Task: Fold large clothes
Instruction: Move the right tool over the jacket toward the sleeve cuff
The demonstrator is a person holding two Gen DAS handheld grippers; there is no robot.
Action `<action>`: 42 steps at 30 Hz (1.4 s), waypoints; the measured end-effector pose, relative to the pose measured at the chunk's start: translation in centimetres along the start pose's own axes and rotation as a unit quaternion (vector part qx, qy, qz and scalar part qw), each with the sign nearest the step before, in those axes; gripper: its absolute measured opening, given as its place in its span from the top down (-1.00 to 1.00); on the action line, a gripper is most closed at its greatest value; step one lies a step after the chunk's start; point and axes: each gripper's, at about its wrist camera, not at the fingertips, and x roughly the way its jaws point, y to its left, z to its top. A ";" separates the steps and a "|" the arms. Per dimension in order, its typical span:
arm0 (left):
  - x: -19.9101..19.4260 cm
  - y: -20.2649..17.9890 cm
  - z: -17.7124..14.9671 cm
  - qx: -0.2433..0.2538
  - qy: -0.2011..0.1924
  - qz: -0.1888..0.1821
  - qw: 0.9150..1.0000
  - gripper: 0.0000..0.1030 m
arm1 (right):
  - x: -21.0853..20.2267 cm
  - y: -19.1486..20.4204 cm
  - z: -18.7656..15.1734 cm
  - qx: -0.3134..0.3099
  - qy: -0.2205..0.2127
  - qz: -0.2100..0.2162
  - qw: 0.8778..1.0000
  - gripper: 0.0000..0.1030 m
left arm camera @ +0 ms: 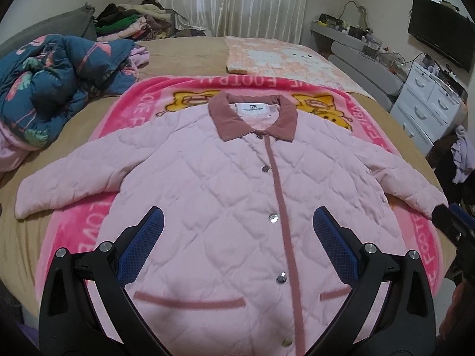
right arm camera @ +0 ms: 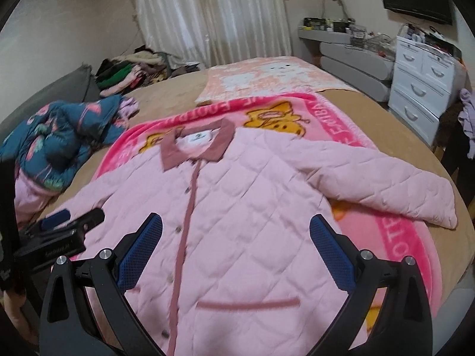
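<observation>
A pink quilted jacket (left arm camera: 225, 195) lay flat and face up on a bright pink blanket (left arm camera: 118, 109) spread over the bed (left arm camera: 184, 47), its front snapped shut, its darker pink collar (left arm camera: 252, 112) pointing toward the far curtains (left arm camera: 231, 0) and both sleeves spread out to the sides. The left gripper (left arm camera: 237, 222) hovered above the lower front of the jacket with its blue-padded fingers (left arm camera: 151, 234) spread wide apart and nothing between them. The right gripper (right arm camera: 236, 231) hung over the same lower part of the jacket, nearer its right-hand pocket trim (right arm camera: 249, 304), fingers (right arm camera: 326, 243) likewise wide open and empty. Left of the jacket, a crumpled dark blue floral quilt (left arm camera: 44, 89) sat on the bed; beyond the collar lay a pale peach patterned blanket (left arm camera: 279, 56). Further left of the collar, by the curtains, a heap of mixed clothes (left arm camera: 130, 20) was piled. A white chest of drawers (right arm camera: 421, 89) stood to the right of the bed.
</observation>
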 end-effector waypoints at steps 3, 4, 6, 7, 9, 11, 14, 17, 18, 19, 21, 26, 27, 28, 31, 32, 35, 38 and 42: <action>1.6 -0.8 1.0 0.003 0.009 -0.003 1.000 -0.83 | 1.4 -1.9 1.1 0.025 -0.001 -0.009 1.000 -0.92; 2.1 -1.1 1.4 0.003 0.010 -0.005 1.000 -0.83 | 2.0 -2.7 1.5 0.032 0.001 -0.018 0.999 -0.92; 3.2 -1.6 1.9 0.002 0.016 -0.008 1.000 -0.83 | 2.8 -4.0 2.0 0.045 0.001 -0.028 0.999 -0.92; 3.8 -2.0 2.1 0.002 0.018 -0.009 1.000 -0.83 | 3.3 -4.9 2.2 0.052 0.001 -0.038 0.998 -0.92; 4.9 -2.8 2.5 0.009 0.021 -0.007 1.000 -0.83 | 4.3 -6.3 2.4 0.063 0.005 -0.051 0.997 -0.92; 5.9 -3.6 2.8 0.016 0.027 -0.008 0.999 -0.83 | 5.2 -8.5 2.4 0.088 0.010 -0.058 0.994 -0.92; 7.5 -5.0 3.1 0.028 0.034 -0.008 0.999 -0.83 | 6.5 -11.5 2.2 0.117 0.017 -0.078 0.990 -0.92; 8.7 -6.0 3.2 0.036 0.038 -0.007 0.999 -0.83 | 7.8 -14.5 1.9 0.141 0.024 -0.106 0.984 -0.92; 9.2 -6.5 3.3 0.040 0.039 -0.007 0.998 -0.83 | 8.2 -15.6 1.7 0.150 0.026 -0.114 0.982 -0.92; 9.7 -6.9 3.3 0.043 0.041 -0.007 0.998 -0.83 | 8.6 -16.5 1.6 0.159 0.029 -0.120 0.979 -0.92; 10.5 -7.6 3.5 0.047 0.046 -0.010 0.998 -0.83 | 9.1 -18.6 1.1 0.184 0.035 -0.137 0.973 -0.92; 12.5 -9.2 4.0 0.058 0.056 -0.010 0.997 -0.83 | 9.9 -23.1 0.2 0.231 0.037 -0.161 0.959 -0.92; 12.9 -9.5 4.1 0.059 0.059 -0.013 0.996 -0.83 | 10.0 -23.9 -0.1 0.241 0.037 -0.165 0.956 -0.92; 13.3 -9.8 4.2 0.060 0.061 -0.016 0.996 -0.83 | 10.0 -24.5 -0.3 0.247 0.037 -0.171 0.953 -0.92; 14.2 -10.7 4.6 0.064 0.062 -0.022 0.996 -0.83 | 10.4 -26.8 -1.2 0.271 0.044 -0.181 0.944 -0.92; 14.4 -11.0 4.7 0.065 0.061 -0.021 0.996 -0.83 | 10.5 -27.7 -1.5 0.283 0.046 -0.183 0.940 -0.92; 15.2 -11.8 5.0 0.076 0.060 -0.016 0.995 -0.83 | 10.9 -30.1 -2.2 0.313 0.047 -0.188 0.930 -0.92; 16.0 -12.5 5.4 0.082 0.061 -0.012 0.995 -0.83 | 11.3 -33.4 -3.2 0.362 0.054 -0.205 0.908 -0.92; 16.7 -12.6 5.8 0.085 0.055 -0.005 0.995 -0.83 | 11.7 -37.3 -4.8 0.424 0.055 -0.199 0.882 -0.92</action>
